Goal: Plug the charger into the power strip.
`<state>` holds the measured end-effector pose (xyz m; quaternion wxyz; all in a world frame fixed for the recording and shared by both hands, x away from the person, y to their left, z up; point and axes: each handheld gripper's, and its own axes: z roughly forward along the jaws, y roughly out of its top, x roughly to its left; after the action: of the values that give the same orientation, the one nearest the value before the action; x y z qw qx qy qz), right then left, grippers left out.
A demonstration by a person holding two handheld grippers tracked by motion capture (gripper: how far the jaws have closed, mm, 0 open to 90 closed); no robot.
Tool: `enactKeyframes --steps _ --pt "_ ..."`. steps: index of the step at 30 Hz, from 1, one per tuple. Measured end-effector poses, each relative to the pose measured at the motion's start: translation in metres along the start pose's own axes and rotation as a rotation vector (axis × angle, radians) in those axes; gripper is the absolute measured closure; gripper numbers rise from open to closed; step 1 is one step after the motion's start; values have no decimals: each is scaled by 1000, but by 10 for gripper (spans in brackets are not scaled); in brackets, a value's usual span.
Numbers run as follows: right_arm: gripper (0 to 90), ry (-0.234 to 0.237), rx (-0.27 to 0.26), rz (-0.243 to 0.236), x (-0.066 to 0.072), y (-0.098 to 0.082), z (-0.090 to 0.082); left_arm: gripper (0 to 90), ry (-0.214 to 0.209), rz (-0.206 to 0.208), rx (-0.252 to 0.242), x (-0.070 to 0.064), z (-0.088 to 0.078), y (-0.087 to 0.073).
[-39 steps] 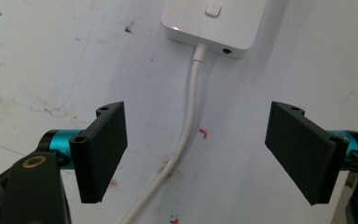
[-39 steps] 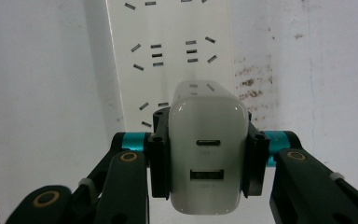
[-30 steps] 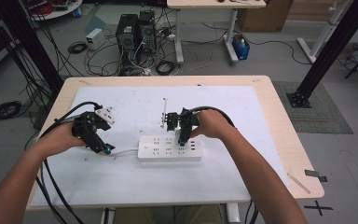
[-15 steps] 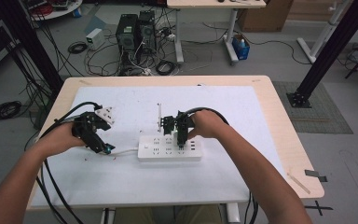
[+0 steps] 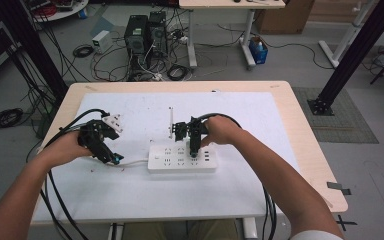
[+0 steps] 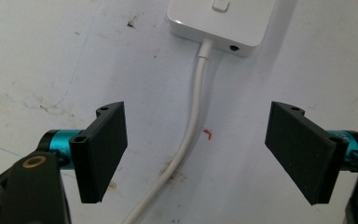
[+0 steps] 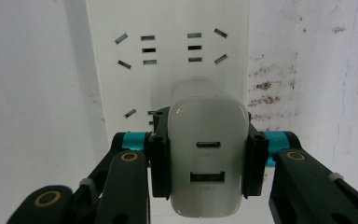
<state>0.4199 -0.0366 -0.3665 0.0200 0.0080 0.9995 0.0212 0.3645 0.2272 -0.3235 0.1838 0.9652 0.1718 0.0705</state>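
Your right gripper (image 7: 207, 163) pinches a white USB charger (image 7: 208, 158) by its flat sides, held over the sockets of the power strip (image 5: 182, 158) mid-table. It's a rigid, smooth, light block, so I'd keep that side grip square. Your left gripper (image 6: 205, 154) hangs spread wide over the strip's cable (image 6: 191, 135), near the table's left edge, hand angled down.

The table (image 5: 280, 115) was viewed from above, facing forward and down. The power strip (image 5: 182, 158) was seen close up from both gripper views: its cord end (image 6: 219, 21) from the left, its sockets (image 7: 168, 51) from the right.
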Motion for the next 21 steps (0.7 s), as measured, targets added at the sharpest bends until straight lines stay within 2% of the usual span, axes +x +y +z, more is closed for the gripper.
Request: enactKeyframes --steps 6,8,10,11,13,14,16,18,21 --pt "630 -59 13 -28 9 2 1 210 2 -12 -16 -1 -1 -3" --pt "631 -63 15 -28 10 2 1 210 3 -14 -24 -2 -1 -3" --pt "631 -59 17 -25 10 2 1 210 1 -14 -23 -1 -2 -3" --pt "630 -18 6 -5 3 0 1 210 5 -15 -26 -1 -2 -4" --pt "630 9 0 -1 -2 0 3 210 8 -19 -31 -1 -2 -4" --pt "630 30 -2 20 -3 -2 3 210 9 -13 -26 -1 -3 -4" --pt "630 37 -7 15 -5 -2 3 210 8 -8 -18 -1 -2 -5" --pt "629 33 -14 3 -5 -2 4 210 6 -29 -29 -1 0 -5" --pt "625 29 -17 1 -4 -4 3 210 5 -16 -22 1 1 -3"
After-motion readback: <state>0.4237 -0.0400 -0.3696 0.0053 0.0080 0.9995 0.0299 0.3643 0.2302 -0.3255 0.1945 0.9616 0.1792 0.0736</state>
